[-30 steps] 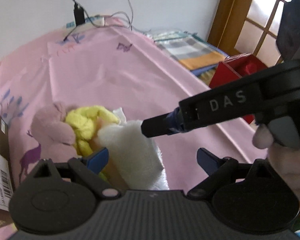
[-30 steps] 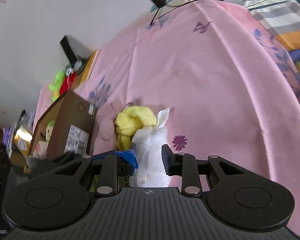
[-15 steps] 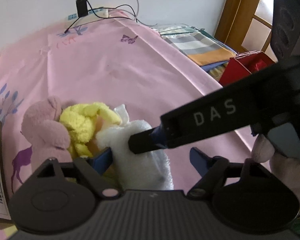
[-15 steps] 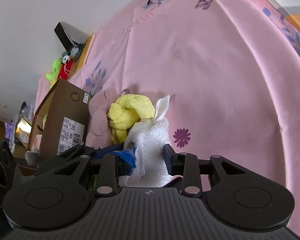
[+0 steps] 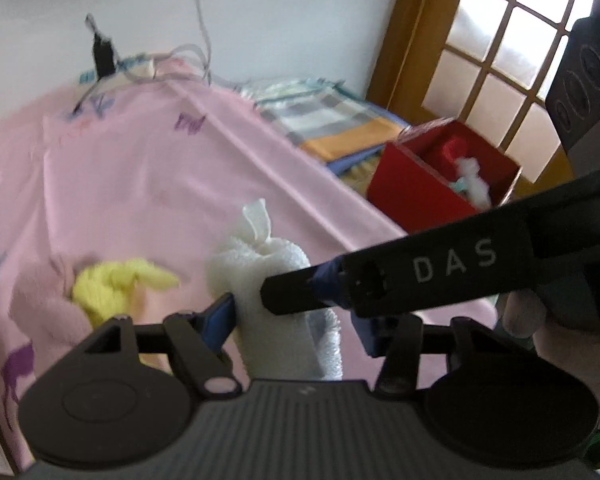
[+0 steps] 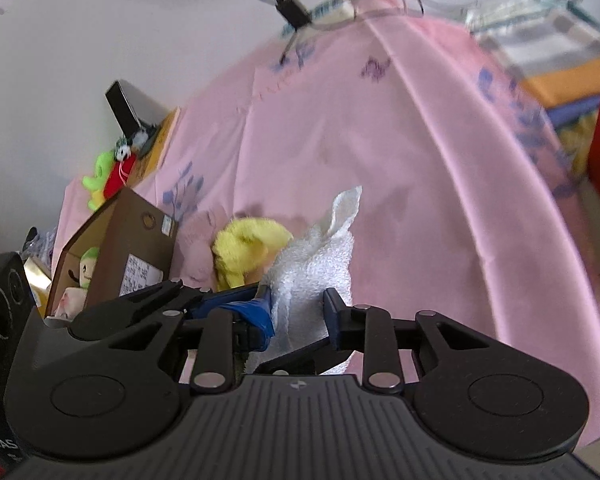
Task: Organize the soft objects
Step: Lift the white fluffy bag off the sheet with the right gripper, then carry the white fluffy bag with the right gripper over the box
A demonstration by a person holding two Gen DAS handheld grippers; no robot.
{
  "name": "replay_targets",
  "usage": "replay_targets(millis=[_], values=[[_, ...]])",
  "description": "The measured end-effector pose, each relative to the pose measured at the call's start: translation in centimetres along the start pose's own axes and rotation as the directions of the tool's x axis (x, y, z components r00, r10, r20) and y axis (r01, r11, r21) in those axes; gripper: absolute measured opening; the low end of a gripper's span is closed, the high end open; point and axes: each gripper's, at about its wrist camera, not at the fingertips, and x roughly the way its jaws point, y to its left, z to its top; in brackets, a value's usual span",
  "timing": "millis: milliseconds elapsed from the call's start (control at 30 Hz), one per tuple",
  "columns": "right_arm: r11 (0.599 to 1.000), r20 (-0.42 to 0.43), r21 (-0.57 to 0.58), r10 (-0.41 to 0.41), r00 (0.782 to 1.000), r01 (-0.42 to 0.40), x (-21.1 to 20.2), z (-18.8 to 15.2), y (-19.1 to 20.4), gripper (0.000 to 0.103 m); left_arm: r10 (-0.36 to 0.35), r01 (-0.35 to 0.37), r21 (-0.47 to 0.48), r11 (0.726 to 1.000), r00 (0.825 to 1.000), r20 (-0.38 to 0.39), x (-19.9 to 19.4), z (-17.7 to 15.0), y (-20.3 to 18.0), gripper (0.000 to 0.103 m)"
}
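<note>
A white fluffy towel toy [image 5: 260, 264] is lifted off the pink bed sheet [image 5: 140, 184]. My right gripper [image 6: 298, 308] is shut on it [image 6: 320, 256]; its finger crosses the left wrist view [image 5: 300, 294]. My left gripper [image 5: 296, 324] has its jaws around the same white toy, partly closed, its right pad apart from the toy. A yellow soft toy [image 5: 112, 284] and a pink plush [image 5: 48, 312] lie on the sheet to the left; they also show in the right wrist view as the yellow toy [image 6: 248, 248] and the pink plush [image 6: 198, 240].
A red box [image 5: 428, 184] holding soft items stands at the right past the bed edge. A brown cardboard box [image 6: 116, 248] with toys stands at the left. Folded striped blankets [image 5: 324, 120] lie at the back right. A charger and cables [image 5: 104, 56] lie at the head.
The white toy has been lifted off the pile and moved right, away from the yellow and pink toys. Both grippers rose with it.
</note>
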Motion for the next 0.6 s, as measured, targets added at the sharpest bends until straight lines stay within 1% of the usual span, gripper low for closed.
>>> replay_targets(millis=[133,267,367,467,600], values=[[0.999,0.073,-0.038,0.001,0.997,0.002,-1.6,0.5,2.0,0.011,0.005,-0.007,0.024,1.000,0.997,0.080,-2.6,0.9,0.3,0.052],[0.994,0.144,-0.104,0.032,0.989,-0.017,-2.4,1.2,5.3,0.011,0.036,-0.041,0.028,0.999,0.986,0.162,-6.1,1.4,1.6,0.052],[0.983,0.180,-0.178,0.070,0.981,-0.038,-2.3,1.7,8.6,0.011,0.074,-0.079,0.010,0.997,0.973,0.219,-9.1,1.4,3.3,0.052],[0.968,0.193,-0.244,0.114,0.975,-0.064,-1.7,2.2,11.8,0.011,0.118,-0.117,-0.018,0.993,0.958,0.261,-11.9,1.3,5.4,0.052],[0.936,0.185,-0.335,0.182,0.966,-0.112,-0.2,2.8,16.4,0.011,0.196,-0.187,-0.060,0.981,0.930,0.311,-15.5,0.6,8.5,0.052]])
